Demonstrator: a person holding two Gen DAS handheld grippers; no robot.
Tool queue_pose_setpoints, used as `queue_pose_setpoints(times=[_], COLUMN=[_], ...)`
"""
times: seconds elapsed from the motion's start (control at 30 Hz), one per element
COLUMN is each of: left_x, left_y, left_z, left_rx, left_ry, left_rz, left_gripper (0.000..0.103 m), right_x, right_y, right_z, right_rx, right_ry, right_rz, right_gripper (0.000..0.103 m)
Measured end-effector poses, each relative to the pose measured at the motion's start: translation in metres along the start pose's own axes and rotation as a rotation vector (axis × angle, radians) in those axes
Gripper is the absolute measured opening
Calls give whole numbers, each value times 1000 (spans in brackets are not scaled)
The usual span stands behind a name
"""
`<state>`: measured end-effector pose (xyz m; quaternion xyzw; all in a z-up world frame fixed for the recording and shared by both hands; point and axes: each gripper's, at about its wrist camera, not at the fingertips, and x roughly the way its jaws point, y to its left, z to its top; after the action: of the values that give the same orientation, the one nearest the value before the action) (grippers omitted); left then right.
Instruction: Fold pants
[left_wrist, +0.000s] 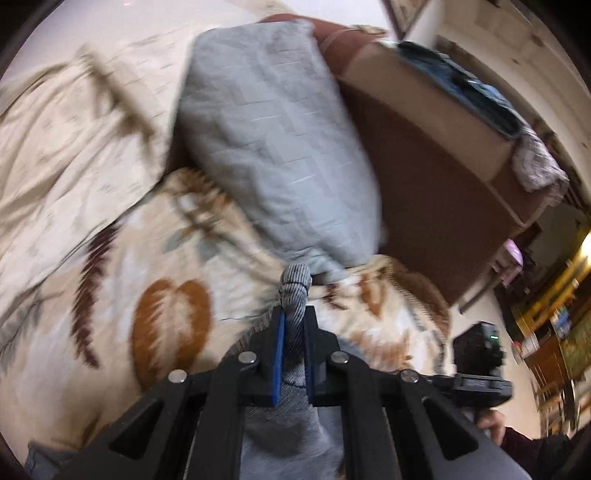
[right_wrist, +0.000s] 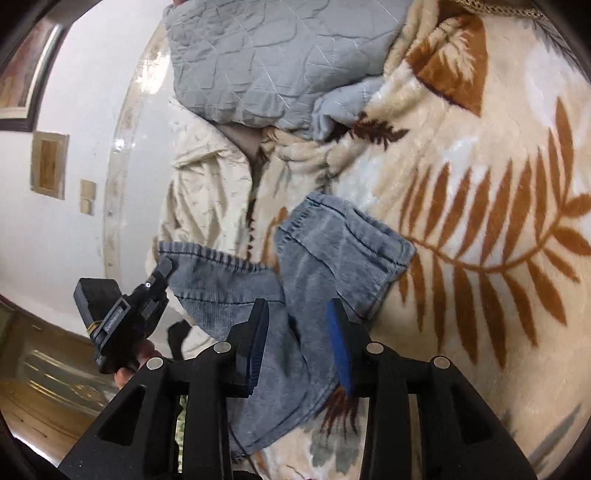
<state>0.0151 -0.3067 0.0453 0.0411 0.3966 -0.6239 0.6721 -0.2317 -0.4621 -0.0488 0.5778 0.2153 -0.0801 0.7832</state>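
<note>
The pants (right_wrist: 332, 258) are blue-grey corduroy and lie bunched on a cream blanket with brown leaf prints (right_wrist: 498, 221). In the left wrist view my left gripper (left_wrist: 294, 314) is shut on a bunched fold of the pants (left_wrist: 293, 291) and holds it above the blanket. In the right wrist view my right gripper (right_wrist: 299, 314) is open, its fingers on either side of the pant fabric. The left gripper (right_wrist: 162, 269) also shows there, at the left, pinching a hem of one pant leg.
A grey quilted pillow (left_wrist: 266, 140) lies on the bed beyond the pants; it also shows in the right wrist view (right_wrist: 273, 59). A brown headboard (left_wrist: 424, 166) stands behind it. A white wall (right_wrist: 74, 221) and wooden floor (right_wrist: 44, 413) lie left of the bed.
</note>
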Motion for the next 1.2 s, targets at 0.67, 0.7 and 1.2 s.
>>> queue_pose_setpoints(times=[0.67, 0.7, 1.2], left_x=[170, 169, 138], left_y=[-8, -7, 22], left_z=[-8, -7, 10], left_rx=[132, 122, 30], left_ry=[319, 308, 259], left_rz=[244, 228, 165], left_gripper=[12, 12, 18], right_x=[-18, -17, -23], right_y=[-45, -47, -29], right_z=[11, 12, 20], right_rx=[180, 187, 93], right_ry=[-25, -19, -126], right_rz=[-45, -43, -56], right_gripper=[57, 59, 58])
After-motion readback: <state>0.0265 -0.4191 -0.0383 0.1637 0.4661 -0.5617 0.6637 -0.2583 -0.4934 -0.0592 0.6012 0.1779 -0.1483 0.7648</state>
